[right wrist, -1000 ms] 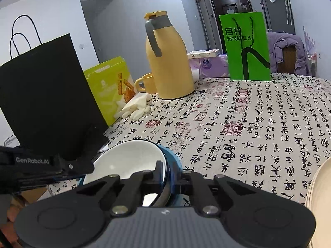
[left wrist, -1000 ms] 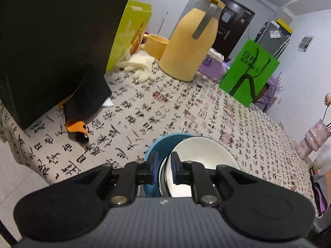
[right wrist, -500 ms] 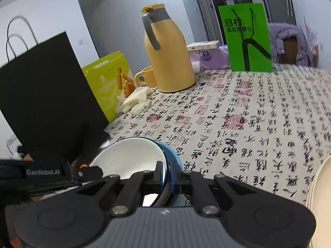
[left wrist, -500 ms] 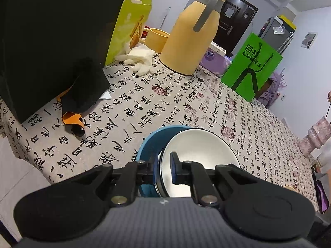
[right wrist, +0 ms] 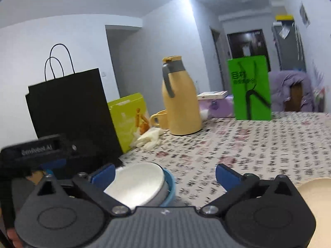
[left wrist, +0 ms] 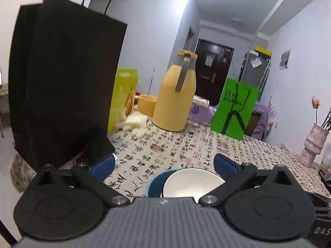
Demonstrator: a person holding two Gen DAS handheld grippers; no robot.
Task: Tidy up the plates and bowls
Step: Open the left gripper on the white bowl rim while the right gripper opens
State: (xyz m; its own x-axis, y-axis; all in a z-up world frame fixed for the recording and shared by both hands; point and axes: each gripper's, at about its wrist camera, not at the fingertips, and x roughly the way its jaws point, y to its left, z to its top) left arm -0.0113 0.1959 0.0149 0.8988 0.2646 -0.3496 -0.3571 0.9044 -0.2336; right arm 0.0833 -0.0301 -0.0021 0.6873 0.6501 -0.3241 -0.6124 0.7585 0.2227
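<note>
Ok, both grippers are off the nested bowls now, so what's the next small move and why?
Probably swing the right gripper toward the cream plate at its lower right. Both sets of jaws have just been opening, with nothing pressed between them; the white bowl sits nested in the blue bowl on the table, so that pair looks done.

The white bowl looks like glossy glazed ceramic, nested in a smooth blue bowl. At eleven o'clock a matt black paper bag; at twelve, a satin yellow jug. A printed tablecloth is underneath.
</note>
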